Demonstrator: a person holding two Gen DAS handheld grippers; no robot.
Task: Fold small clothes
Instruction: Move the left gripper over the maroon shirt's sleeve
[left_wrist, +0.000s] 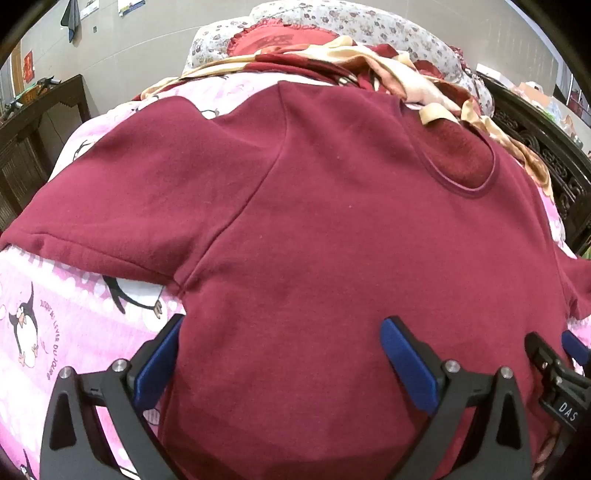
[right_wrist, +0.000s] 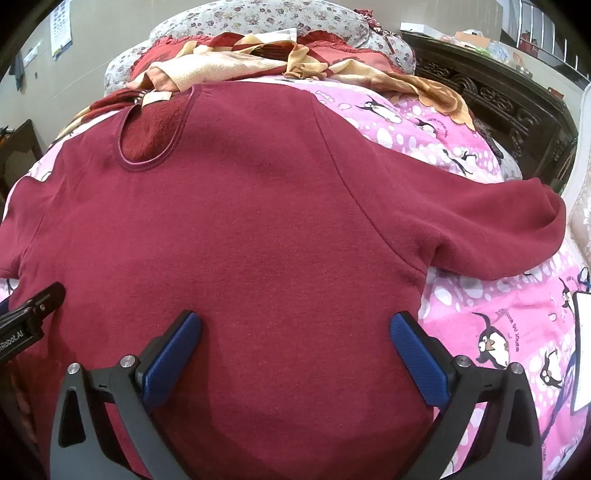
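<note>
Maroon sweatshirt (left_wrist: 332, 206) spread flat on pink bedsheet (left_wrist: 55, 314)

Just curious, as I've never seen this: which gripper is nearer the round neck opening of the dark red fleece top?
Hard to call; both open grippers hover low over the top's body. The neck opening sits up and right of the left gripper, up and left of the right gripper.

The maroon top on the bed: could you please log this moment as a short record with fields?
garment: maroon top, spread flat, neckline away from the cameras
sleeves: both spread outward, unfolded
surface: pink penguin-print sheet
left gripper: open, over the top's lower left part
right gripper: open, over the top's lower right part
behind: cream-and-red fabric pile
fold progress: not started
</note>
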